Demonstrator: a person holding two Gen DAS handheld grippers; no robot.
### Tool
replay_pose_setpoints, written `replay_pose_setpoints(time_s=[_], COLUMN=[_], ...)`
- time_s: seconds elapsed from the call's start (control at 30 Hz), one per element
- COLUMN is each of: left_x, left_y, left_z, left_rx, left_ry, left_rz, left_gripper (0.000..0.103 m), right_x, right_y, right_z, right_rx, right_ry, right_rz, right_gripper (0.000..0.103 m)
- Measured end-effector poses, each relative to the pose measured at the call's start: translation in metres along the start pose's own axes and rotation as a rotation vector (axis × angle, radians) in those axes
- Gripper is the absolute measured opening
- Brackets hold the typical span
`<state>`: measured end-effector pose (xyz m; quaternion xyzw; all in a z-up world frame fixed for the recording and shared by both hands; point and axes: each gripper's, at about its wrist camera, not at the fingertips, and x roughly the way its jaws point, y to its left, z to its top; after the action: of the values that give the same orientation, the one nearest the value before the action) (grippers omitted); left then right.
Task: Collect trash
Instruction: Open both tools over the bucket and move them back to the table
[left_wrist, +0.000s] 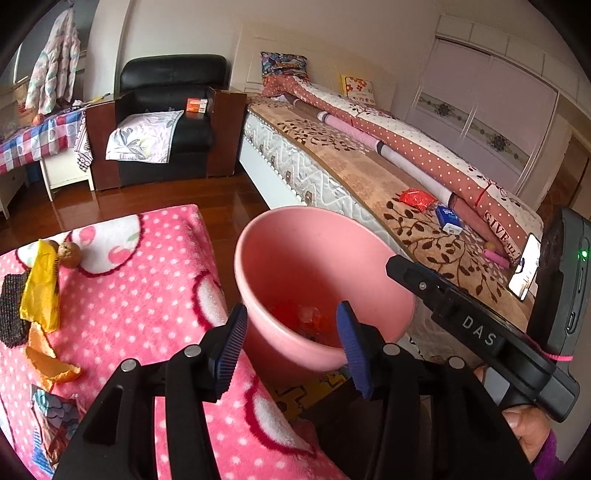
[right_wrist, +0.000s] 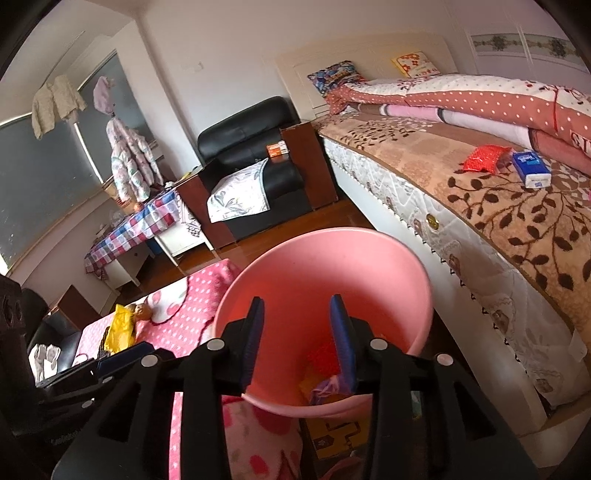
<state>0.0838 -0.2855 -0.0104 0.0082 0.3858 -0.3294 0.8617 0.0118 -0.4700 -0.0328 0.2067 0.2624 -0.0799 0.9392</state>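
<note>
Pink bin sits on the floor in the gap between the pink polka-dot blanket and the bed, already holding red and purple scraps at the bottom. Right gripper hangs over the bin mouth, jaws apart, nothing between them. Left gripper is near the bin's near rim, jaws also apart and empty. Trash on the blanket's left edge: yellow wrapper, orange peel, walnut, dark scrubbing pad, a printed wrapper at the near-left corner. On the bed's near edge: red packet just beside a blue box.
</note>
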Motion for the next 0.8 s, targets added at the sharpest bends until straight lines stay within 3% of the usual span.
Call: replay_pose_setpoints(time_s=[0.27, 0.8], left_x=[-0.019, -0.084], left_y=[0.013, 0.063], left_z=[-0.008, -0.042], left_rx=[-0.023, -0.047], left_ry=[-0.019, -0.087], left_rz=[0.040, 0.204], left_gripper=[0.050, 0.050], right_x=[-0.011, -0.017], right_y=[0.023, 0.083], right_z=[-0.011, -0.045], right_rx=[-0.021, -0.117], right_ry=[-0.005, 0.059], right_rz=[0.039, 0.139], right_gripper=[0.038, 0.038])
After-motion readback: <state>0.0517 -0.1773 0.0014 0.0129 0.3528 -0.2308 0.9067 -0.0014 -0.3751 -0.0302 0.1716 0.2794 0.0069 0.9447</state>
